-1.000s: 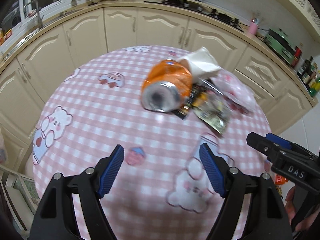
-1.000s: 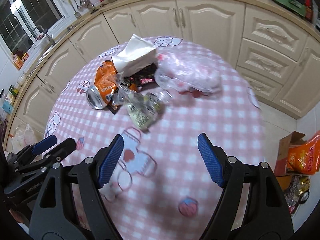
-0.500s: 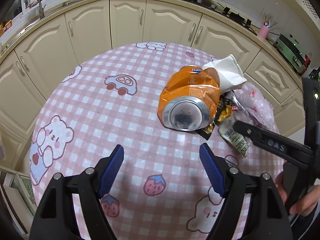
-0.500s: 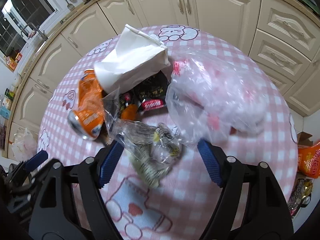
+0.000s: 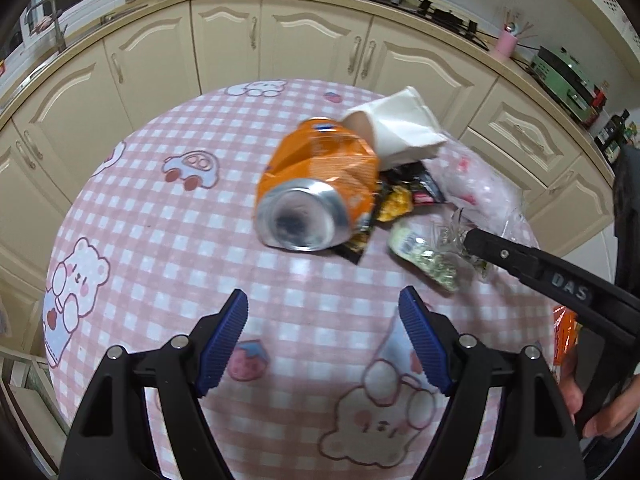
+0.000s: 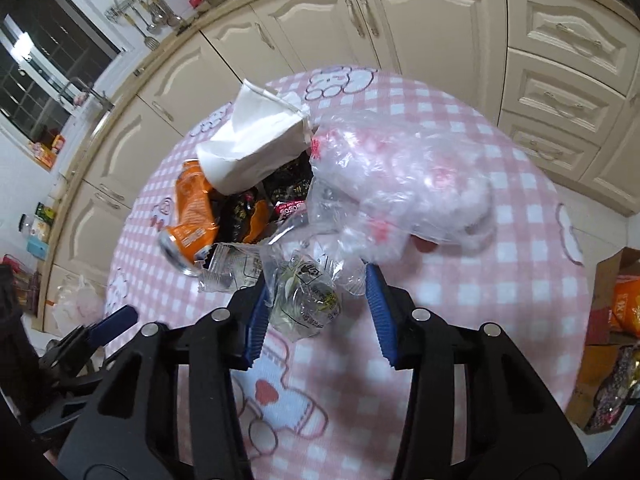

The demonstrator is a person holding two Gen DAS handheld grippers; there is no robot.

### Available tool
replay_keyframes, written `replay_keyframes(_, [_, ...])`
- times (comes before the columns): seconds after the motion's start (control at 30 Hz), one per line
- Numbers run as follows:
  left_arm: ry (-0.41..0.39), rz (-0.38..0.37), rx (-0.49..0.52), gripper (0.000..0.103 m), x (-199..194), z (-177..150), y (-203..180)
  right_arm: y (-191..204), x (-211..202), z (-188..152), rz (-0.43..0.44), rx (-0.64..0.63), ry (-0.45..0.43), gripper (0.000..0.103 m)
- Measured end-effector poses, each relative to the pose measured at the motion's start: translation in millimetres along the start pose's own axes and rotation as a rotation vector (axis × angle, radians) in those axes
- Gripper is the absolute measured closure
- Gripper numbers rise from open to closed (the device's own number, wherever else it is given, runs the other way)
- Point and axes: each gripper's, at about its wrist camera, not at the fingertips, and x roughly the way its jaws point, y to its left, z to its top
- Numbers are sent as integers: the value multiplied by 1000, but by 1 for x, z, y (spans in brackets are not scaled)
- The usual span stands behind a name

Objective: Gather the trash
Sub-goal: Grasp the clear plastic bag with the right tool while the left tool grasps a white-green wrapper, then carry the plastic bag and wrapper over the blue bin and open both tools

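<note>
A pile of trash lies on the pink checked tablecloth (image 5: 168,248). A crushed orange can (image 5: 316,196) lies on its side, base toward my left gripper (image 5: 324,340), which is open and empty a short way in front of it. Behind it are a white crumpled paper cup (image 6: 256,148), dark snack wrappers (image 6: 288,196) and a clear plastic bag (image 6: 404,184). My right gripper (image 6: 316,312) is open, its jaws on either side of a clear crumpled wrapper (image 6: 308,300) with greenish print; this wrapper also shows in the left wrist view (image 5: 424,256).
Cream kitchen cabinets (image 5: 224,44) curve around behind the round table. A cardboard box with orange snack bags (image 6: 616,308) stands on the floor to the right. A white plastic bag (image 6: 76,300) hangs at the left below the table edge.
My right gripper has moved forward to the pile until the clear wrapper lies between its jaws, which have narrowed. My left gripper has stayed open, shifting slightly in front of the can.
</note>
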Motion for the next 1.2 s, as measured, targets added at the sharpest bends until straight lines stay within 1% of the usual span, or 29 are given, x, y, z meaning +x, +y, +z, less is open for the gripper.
replay_keyframes(0.17, [13,-16,39,27,3,3,-27,-14,-27,-5,7,15,-41,58])
replay_keyframes(0.27, [18,-12,56,27,7,7,-43,-26,-43,-6,8,34,-69,58])
replay_keyframes(0.4, [37,-11,71,27,16,15,-60,-46,-63,-4,1,61,-111,58])
replay_keyframes(0.47, [63,-9,74,27,26,21,-70,-57,-71,-3,-7,77,-129,58])
replay_keyframes(0.57, [112,13,71,27,42,26,-79,-71,-78,-2,-19,97,-149,58])
replay_keyframes(0.63, [125,18,76,27,54,29,-86,-79,-80,-3,-26,111,-156,58])
replay_keyframes(0.7, [140,54,72,27,67,32,-89,-89,-80,-3,-31,130,-157,58])
replay_keyframes(0.73, [142,57,63,27,71,32,-89,-95,-80,-5,-32,138,-155,58])
replay_keyframes(0.77, [142,54,49,29,76,33,-88,-98,-80,-5,-33,143,-154,58])
replay_keyframes(0.8, [145,46,39,48,79,32,-87,-102,-80,-6,-35,149,-153,58])
replay_keyframes(0.83, [127,69,41,64,79,31,-86,-105,-80,-8,-40,154,-153,58])
replay_keyframes(0.87, [116,77,46,81,77,31,-86,-108,-81,-9,-43,158,-152,58])
replay_keyframes(0.9, [119,65,46,84,77,31,-85,-110,-81,-10,-46,162,-152,58])
replay_keyframes(0.97, [131,16,35,84,74,29,-82,-115,-83,-13,-49,170,-150,58])
replay_keyframes(1.1, [88,38,57,84,59,23,-87,-117,-89,-19,-53,172,-156,58])
replay_keyframes(1.2, [91,5,71,84,46,16,-94,-120,-97,-26,-61,174,-164,58])
